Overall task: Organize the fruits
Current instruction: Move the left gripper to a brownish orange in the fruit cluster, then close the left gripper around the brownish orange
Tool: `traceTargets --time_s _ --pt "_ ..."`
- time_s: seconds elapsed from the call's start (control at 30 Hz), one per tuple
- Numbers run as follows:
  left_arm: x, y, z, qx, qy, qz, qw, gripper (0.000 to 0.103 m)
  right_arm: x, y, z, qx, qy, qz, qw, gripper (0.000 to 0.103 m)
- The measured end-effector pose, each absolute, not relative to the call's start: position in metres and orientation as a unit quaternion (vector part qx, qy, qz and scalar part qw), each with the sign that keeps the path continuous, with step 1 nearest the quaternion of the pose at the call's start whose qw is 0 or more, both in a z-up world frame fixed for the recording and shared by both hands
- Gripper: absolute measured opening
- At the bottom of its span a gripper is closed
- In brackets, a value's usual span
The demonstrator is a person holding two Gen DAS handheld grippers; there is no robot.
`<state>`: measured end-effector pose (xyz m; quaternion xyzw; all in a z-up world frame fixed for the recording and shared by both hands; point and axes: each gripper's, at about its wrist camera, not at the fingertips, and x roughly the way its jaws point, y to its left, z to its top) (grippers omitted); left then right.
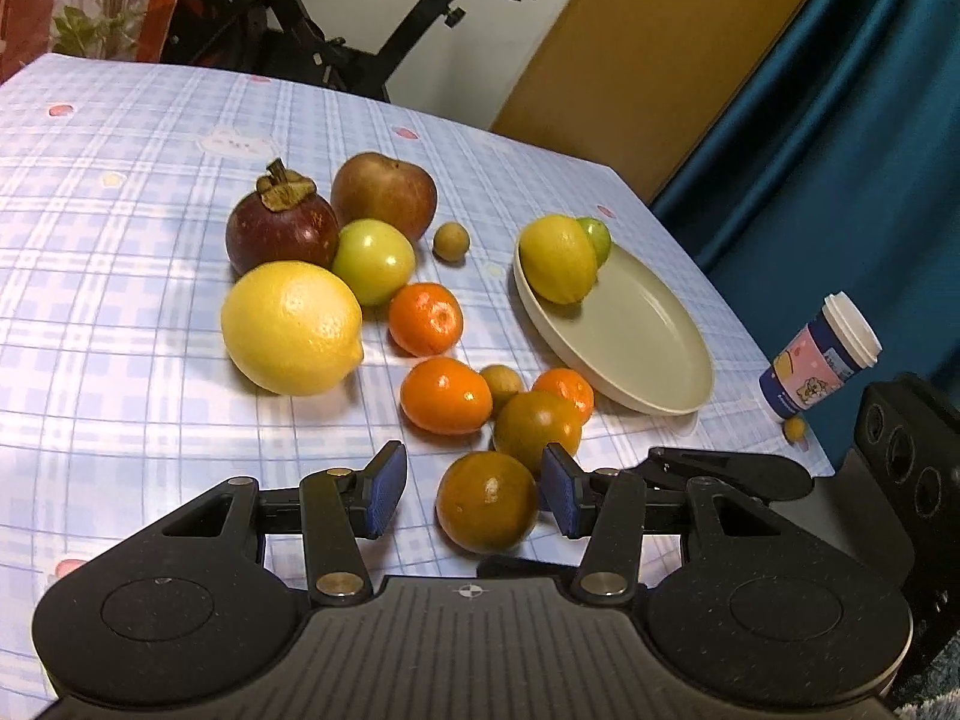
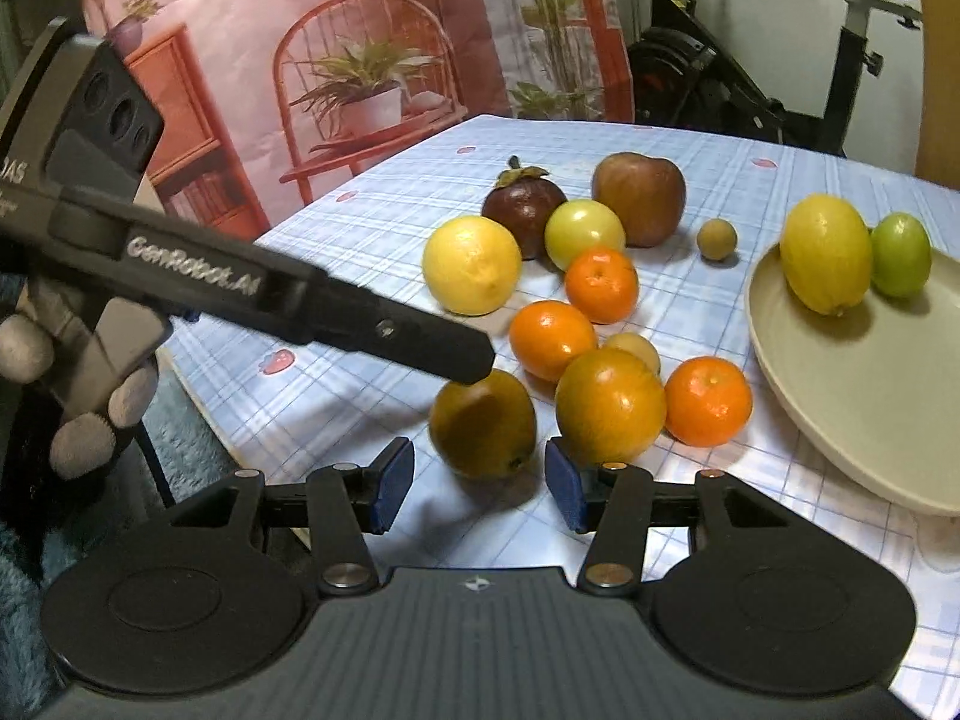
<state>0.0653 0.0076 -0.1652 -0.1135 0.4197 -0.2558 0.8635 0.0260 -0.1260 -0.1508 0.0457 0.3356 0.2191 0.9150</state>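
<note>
Both the left gripper [image 1: 474,489] and right gripper [image 2: 477,483] are standing spread around one brownish-green orange [image 1: 486,502], untouched; the plate's [image 1: 660,372] lemon [image 1: 558,267] is pointing its tip toward 5 o'clock.

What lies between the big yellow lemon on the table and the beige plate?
Two bright orange tangerines and a small tan round fruit lie between the lemon and the plate, clearest in the left wrist view.

Bright overhead light (fisheye-bent edges), soft shadows
</note>
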Motion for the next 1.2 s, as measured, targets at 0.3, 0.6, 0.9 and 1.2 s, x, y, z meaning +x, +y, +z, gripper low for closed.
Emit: traceTargets --time_s 0.3,0.6,0.9,1.2 --pt "0.067 0.003 -0.169 -0.107 0.435 -0.261 0.855 0.052 0.031 -0.114 -0.157 0.017 0.325 0.222 0.919 0.052" --pt "0.068 -0.006 -0.175 -0.095 0.445 -0.268 0.849 0.051 0.03 -0.117 -0.159 0.013 0.324 0.217 0.921 0.048" --pt "0.062 -0.01 -0.166 -0.089 0.422 -0.279 0.858 0.045 0.023 -0.116 -0.153 0.005 0.304 0.226 0.926 0.044" --pt "0.058 -0.024 -0.143 -0.051 0.385 -0.282 0.877 0.045 0.015 -0.126 -0.135 0.024 0.248 0.222 0.943 0.044"
